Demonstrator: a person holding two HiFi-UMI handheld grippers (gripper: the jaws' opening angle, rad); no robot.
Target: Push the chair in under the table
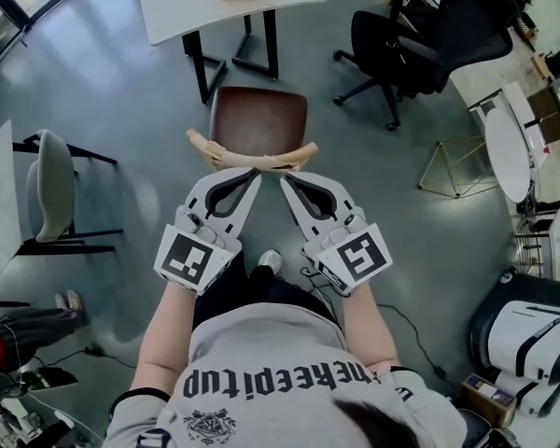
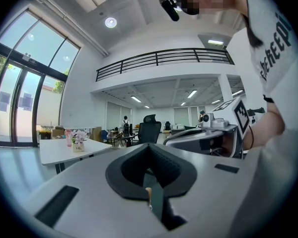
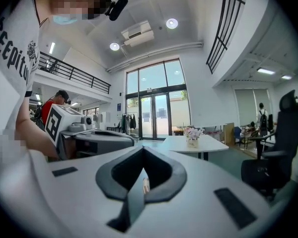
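The chair (image 1: 259, 124) is seen dead ahead, short of the table (image 1: 215, 3) beyond, with its curved backrest (image 1: 226, 155) running crosswise. The left gripper (image 1: 253, 176) and right gripper (image 1: 286, 181) are set equally near at its middle, apparently touching. Both pairs of jaws are closed, with nothing gripped.
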